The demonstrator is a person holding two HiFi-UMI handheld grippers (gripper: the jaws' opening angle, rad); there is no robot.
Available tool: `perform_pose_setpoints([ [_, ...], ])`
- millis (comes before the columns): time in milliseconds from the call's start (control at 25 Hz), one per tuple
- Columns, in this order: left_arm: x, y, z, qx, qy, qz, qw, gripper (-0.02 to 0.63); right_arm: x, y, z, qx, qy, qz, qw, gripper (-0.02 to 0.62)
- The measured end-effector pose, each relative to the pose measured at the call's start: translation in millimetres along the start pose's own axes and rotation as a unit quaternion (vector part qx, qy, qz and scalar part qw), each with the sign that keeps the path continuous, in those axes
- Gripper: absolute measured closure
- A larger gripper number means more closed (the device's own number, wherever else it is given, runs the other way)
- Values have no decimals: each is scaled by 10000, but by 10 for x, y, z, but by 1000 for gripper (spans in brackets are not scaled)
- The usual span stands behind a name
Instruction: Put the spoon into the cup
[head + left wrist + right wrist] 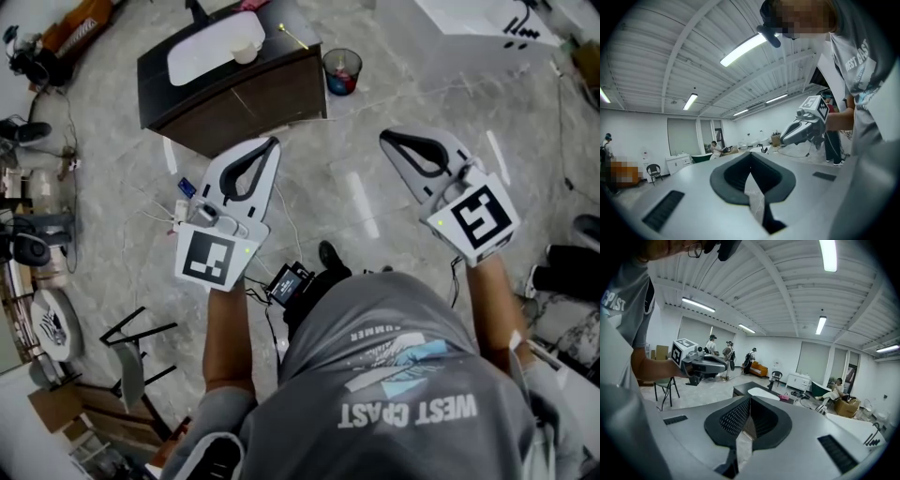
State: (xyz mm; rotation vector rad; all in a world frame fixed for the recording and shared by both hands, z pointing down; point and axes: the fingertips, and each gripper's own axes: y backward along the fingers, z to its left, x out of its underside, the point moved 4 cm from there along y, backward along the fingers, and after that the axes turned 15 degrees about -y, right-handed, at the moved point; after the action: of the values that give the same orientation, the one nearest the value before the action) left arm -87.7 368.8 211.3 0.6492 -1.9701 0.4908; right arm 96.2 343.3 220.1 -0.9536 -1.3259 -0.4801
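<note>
grey printed t-shirt (394, 366) fills the near edge; beyond it two white grippers, left gripper (274, 142) and right gripper (384, 139), are both pinched closed on nothing. none of the task looks done: one thin yellowish spoon (292, 37) lies on the far dark wooden table (234, 103), apart from one small cream cup (246, 49) on one white oval tray (202, 58), so picking up and dropping in remain.
</note>
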Motion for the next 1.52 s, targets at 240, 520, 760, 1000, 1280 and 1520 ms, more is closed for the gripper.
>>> perform_pose_setpoints([
  [240, 121, 16, 309, 68, 29, -172, 9998, 603, -142, -298, 34, 128, 47, 18, 9999, 563],
  [520, 247, -47, 467, 221, 59, -260, 9994, 603, -276, -554, 44, 146, 126, -6, 9998, 563],
  [760, 283, -168, 500, 199, 80, -177, 9996, 603, -290, -666, -141, 70, 61, 11, 10000, 563],
  [1000, 296, -342, 580, -51, 88, -28, 9999, 603, -303, -884, -411, -270, 82, -27, 9996, 563],
  [1280, 340, -625, 671, -294, 184, 255, 9991, 603, -374, -1101, -804, -603, 76, -2, 9982, 563],
  [1520, 396, -855, 710, -415, 194, 389, 9982, 603, -377, -1261, -1064, -815, 103, 15, 9966, 563],
])
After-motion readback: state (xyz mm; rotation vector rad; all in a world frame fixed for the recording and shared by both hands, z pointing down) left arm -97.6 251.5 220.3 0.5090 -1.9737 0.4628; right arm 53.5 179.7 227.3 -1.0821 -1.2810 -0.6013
